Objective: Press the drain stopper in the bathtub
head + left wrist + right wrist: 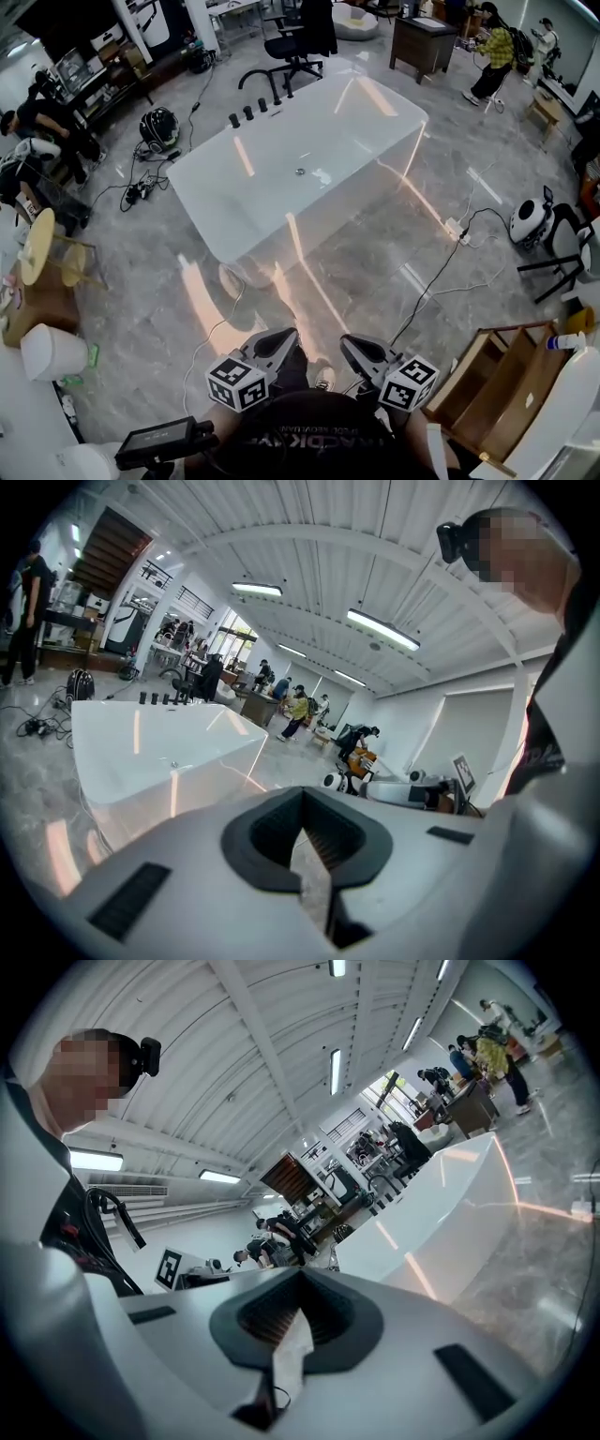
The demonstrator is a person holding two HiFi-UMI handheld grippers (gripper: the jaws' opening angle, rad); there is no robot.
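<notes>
The grey marble floor (375, 262) is seen filling the shot, and the white bathtub (246, 234) is set in the middle of it. The tub's hollow is shown bare and glossy, streaked with orange reflections.

To the lower right of the bathtub, an open wooden cabinet (497, 375) is laid on the floor. Beyond the far end of the bathtub, a black office chair (291, 47) is parked. A row of black taps (253, 111) is mounted on the far rim.

Well short of the bathtub's near wall, both tools are held close to the body. The left gripper (281, 339) is kept with its jaws drawn together, only a thin slit of floor being seen between the dark pads, and nothing is gripped. The right gripper (352, 345) is matched to it: jaws together, nothing held. Black-and-white square patterns are carried on the marker cubes (236, 384). Pale lettering is printed across the dark shirt (300, 441), but it cannot be read.

The drain stopper (300, 172) is spotted as a small metal disc on the bathtub's bottom, near the middle, well apart from both grippers.
</notes>
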